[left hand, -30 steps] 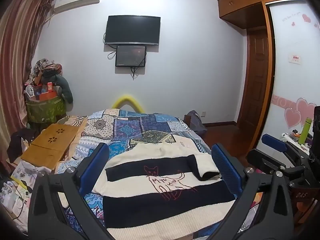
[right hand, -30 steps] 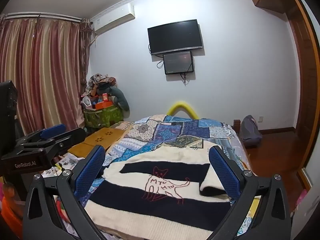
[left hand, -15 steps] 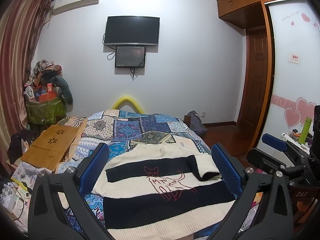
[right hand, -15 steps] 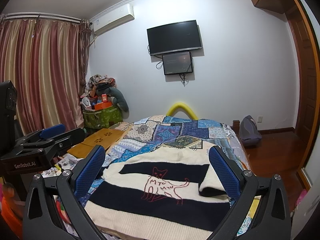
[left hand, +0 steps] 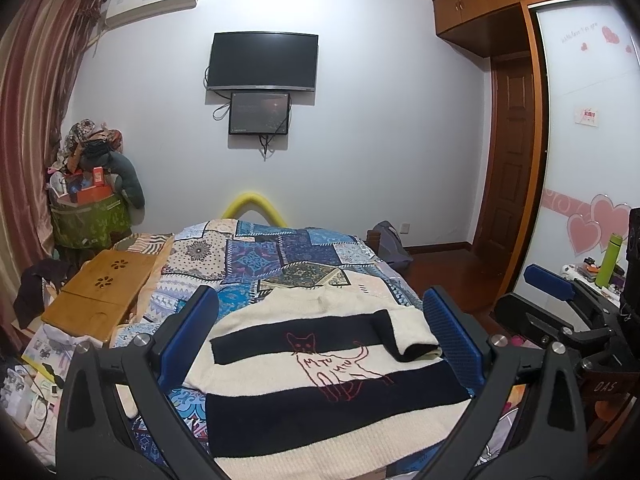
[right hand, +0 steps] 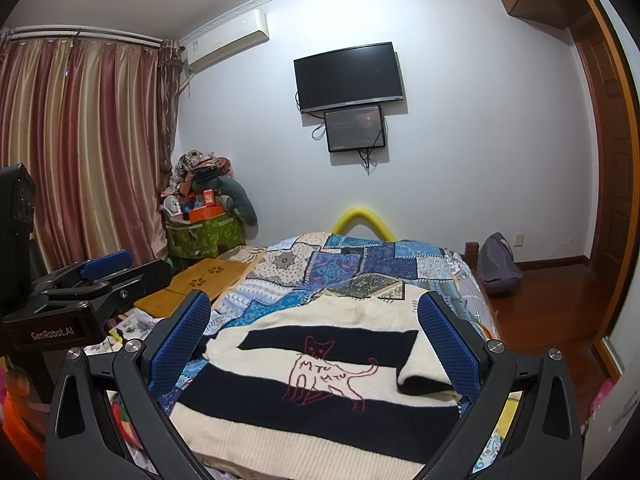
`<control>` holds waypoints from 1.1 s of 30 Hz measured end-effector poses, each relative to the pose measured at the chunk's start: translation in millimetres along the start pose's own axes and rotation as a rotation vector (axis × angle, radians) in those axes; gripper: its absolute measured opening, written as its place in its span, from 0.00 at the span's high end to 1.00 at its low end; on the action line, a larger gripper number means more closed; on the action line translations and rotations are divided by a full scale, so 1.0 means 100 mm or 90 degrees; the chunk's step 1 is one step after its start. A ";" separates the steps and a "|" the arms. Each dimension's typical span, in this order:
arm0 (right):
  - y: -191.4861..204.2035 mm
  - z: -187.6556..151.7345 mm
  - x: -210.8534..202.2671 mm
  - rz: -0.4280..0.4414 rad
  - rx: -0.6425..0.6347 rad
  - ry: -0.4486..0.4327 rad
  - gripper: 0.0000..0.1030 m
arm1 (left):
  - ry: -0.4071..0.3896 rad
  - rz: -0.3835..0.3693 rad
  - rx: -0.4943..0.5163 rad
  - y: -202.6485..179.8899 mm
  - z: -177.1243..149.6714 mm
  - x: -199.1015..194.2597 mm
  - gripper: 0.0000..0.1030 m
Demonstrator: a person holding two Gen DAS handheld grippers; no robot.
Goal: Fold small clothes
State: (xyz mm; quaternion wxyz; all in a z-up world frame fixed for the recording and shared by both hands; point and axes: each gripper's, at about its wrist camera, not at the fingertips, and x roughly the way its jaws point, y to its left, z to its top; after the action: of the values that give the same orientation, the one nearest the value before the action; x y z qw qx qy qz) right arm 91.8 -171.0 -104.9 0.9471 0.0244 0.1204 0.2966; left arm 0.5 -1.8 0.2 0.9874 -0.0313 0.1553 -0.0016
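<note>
My two wrist views sit side by side, facing forward over the striped sweater (left hand: 320,376) (right hand: 320,380), which both share.

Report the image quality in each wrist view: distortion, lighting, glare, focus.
Left wrist view: strong fisheye bending at the wardrobe, dark vignette corners, even indoor light, striped sweater sharp. Right wrist view: curtains and door frame bow outward, soft sheen on the curtain folds, no glare on the television, sweater in focus.
</note>
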 end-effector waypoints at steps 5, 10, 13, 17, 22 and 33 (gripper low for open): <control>0.01 0.02 -0.02 -0.001 -0.002 -0.001 0.00 | 0.000 0.000 -0.003 0.01 0.00 0.00 0.00; 0.01 0.02 -0.02 -0.001 -0.003 -0.001 0.00 | 0.000 0.001 -0.001 0.02 0.01 0.00 0.00; 0.01 0.02 -0.02 -0.001 -0.002 -0.002 0.00 | 0.002 0.000 -0.003 0.02 0.01 0.01 0.00; 0.01 0.02 -0.02 -0.001 -0.003 -0.001 0.00 | 0.003 0.000 -0.003 0.03 0.00 0.02 0.00; 0.01 0.02 -0.01 0.000 -0.003 0.000 0.00 | 0.003 0.002 -0.004 0.03 -0.02 0.03 0.00; 0.00 0.03 0.01 0.000 -0.005 0.003 0.00 | 0.005 0.006 -0.010 0.07 -0.07 0.08 0.00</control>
State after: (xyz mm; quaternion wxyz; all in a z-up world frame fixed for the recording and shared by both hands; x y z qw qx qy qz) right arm 92.9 -170.1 -102.3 0.9469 0.0196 0.1214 0.2972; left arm 6.1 5.0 -9.3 0.9865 -0.0383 0.1592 0.0039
